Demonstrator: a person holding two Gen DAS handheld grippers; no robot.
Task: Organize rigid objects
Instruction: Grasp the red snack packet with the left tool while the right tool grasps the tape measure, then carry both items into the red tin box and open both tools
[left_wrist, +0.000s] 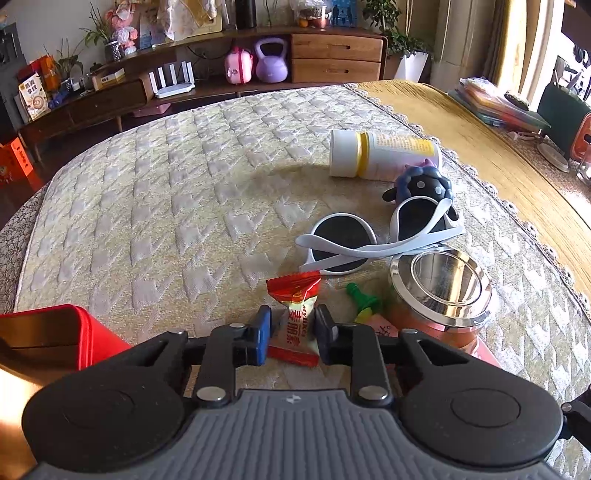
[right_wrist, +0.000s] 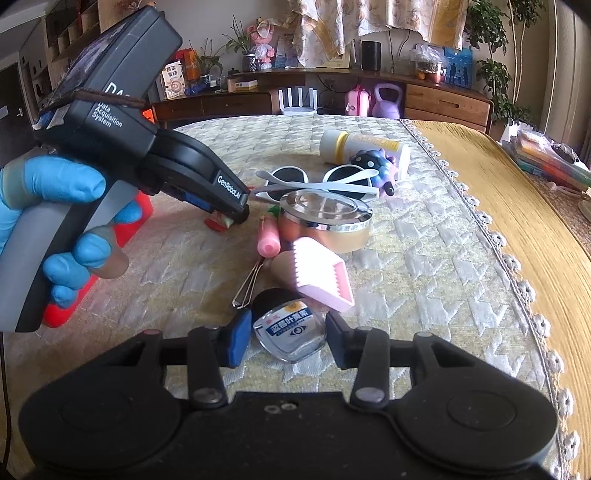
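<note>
Left gripper (right_wrist: 236, 212) body, white print: "Data Acquisition System"; side plate: "GenRoboLAI"; larger letters above partly hidden, start "DA". Small clear bottle (right_wrist: 291, 334) near right gripper (right_wrist: 286, 338): blue label, Chinese characters "蓝莓叶黄素", eye symbol beneath. Red candy wrapper (left_wrist: 297, 317) between left gripper's fingers: Chinese "麦丽素", small Latin script too small to read. White bottle (left_wrist: 380, 155) far right: yellow label print illegible.

The red box (left_wrist: 55, 334) is cut off by the left wrist view's edge.
</note>
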